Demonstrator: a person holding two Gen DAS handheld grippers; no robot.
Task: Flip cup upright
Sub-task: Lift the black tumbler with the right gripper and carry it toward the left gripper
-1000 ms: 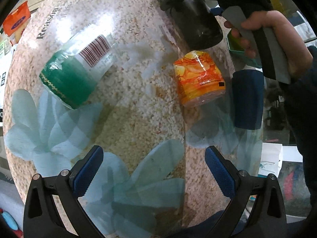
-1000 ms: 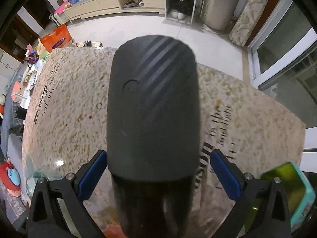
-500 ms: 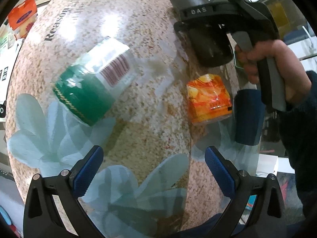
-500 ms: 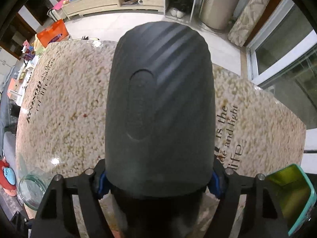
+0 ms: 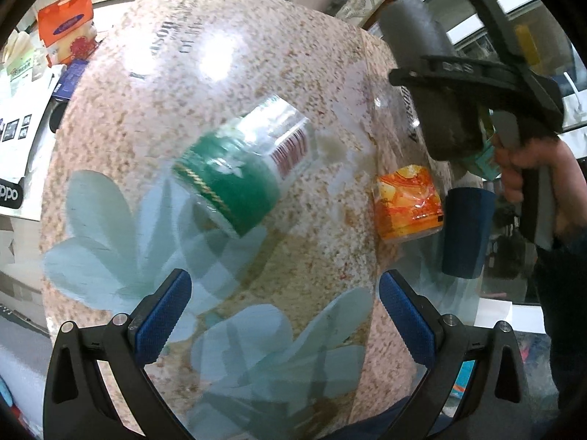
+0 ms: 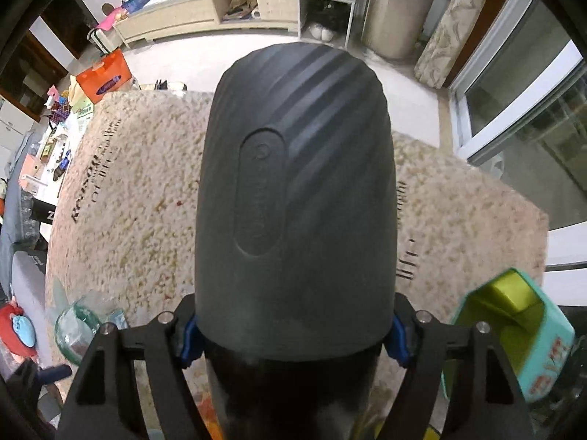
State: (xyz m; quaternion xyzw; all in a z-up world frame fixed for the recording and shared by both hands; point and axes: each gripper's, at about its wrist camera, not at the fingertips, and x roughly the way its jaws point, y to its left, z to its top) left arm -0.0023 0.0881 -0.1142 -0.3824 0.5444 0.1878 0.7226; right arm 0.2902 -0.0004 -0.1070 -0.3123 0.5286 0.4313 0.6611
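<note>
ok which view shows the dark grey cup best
The right wrist view: the dark grey cup fills the frame, ribs and oval panel plain, with the right gripper shut on it. The left wrist view shows the cup small at the edge, mostly hidden by the gripper.

A pale floor (image 6: pixel 220 58) stretches to a long low cabinet (image 6: pixel 205 7) along the far wall. Sliding glass doors (image 6: pixel 521 84) stand at right, beside a patterned curtain (image 6: pixel 451 33).

Cup (image 6: pixel 295 198) mouth hidden behind gripper frame
</note>
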